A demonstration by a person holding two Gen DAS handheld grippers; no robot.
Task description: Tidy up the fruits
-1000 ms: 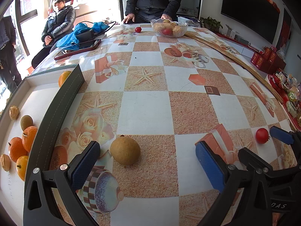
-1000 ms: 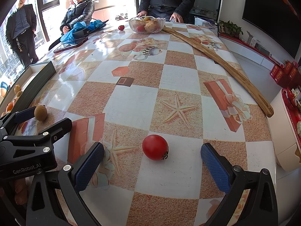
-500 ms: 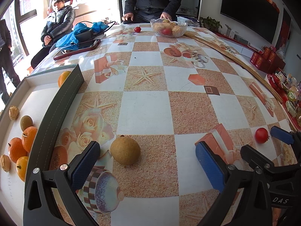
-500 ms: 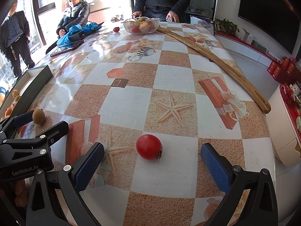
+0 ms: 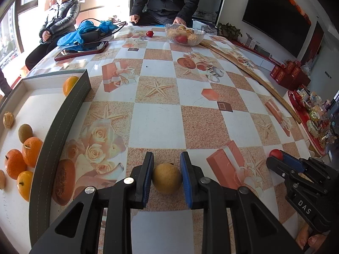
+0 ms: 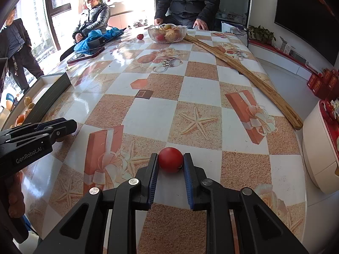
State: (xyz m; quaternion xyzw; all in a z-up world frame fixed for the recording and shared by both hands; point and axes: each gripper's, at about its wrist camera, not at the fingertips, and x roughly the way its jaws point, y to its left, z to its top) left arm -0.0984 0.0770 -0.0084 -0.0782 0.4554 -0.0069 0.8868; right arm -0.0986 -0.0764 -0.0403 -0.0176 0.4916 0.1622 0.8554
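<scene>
Lifting both fruits straight up comes next, I judge: the left gripper [image 5: 167,178] has just closed its jaws onto the pear [image 5: 167,178], the right gripper [image 6: 170,170] onto the tomato [image 6: 170,162], both low on the table [image 5: 156,124]; carry gently toward the tray [image 5: 70,110] at 9 o'clock, squeezing no harder

A home living room: wall television [image 5: 275,19], patterned dining table [image 5: 156,124].

Table [image 5: 156,124], checkered cloth: bears tray [image 5: 63,114], glass bowl [image 5: 184,35], phone [image 5: 81,49], wooden stick [image 6: 243,69], pear [image 5: 167,177], tomato [image 6: 170,162].
</scene>
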